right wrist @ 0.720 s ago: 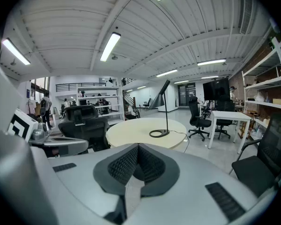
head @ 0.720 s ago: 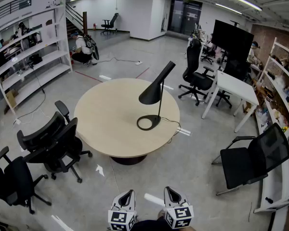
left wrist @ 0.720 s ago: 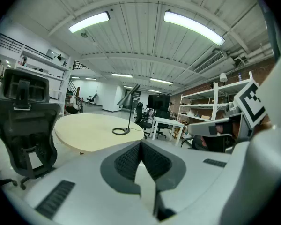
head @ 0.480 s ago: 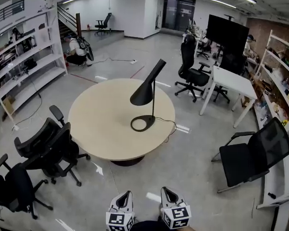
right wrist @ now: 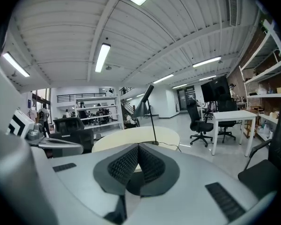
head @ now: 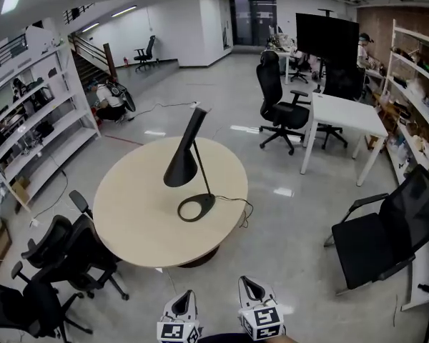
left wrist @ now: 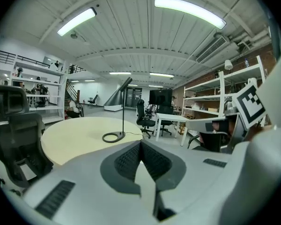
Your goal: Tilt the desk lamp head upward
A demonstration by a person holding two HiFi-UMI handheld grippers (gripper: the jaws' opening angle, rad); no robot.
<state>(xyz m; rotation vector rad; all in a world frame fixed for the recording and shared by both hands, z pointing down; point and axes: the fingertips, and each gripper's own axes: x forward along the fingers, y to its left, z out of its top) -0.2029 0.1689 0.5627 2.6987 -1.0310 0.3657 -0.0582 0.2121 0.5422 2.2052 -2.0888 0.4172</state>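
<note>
1. Currently, the black desk lamp [head: 189, 164] stands on the round beige table [head: 129, 206], toward that table's right half in the head view
2. Its ring-shaped base [head: 196, 208] lies flat on the tabletop, and a thin stem rises from the ring's rear edge
3. The conical lamp head [head: 184, 164] sits slanted on the stem: its wide mouth faces down and to the left, and its narrow end points up and to the right, above the stem top
4. A black cord [head: 236, 204] runs from the base to the right edge of the table
5. The left gripper [head: 188, 296] is at the bottom edge of the head view, well apart from the table; its jaws are pressed together with nothing between them
6. The left gripper view confirms item 5: the ribbed pads [left wrist: 131, 159] meet at the tip, and the lamp shows beyond them on the table
7. The right gripper [head: 249, 287] is just beside the left one, also well apart from the table
8. The right gripper view shows its pads [right wrist: 124, 165] closed against each other and empty, with the lamp beyond the tip
9. The 2 grippers touch neither the lamp nor the table
10. Black office chairs [head: 71, 252] stand at the table's left side
11. A white desk [head: 343, 113] stands to the right, beyond the table, with another black chair [head: 386, 238] nearer the camera
</note>
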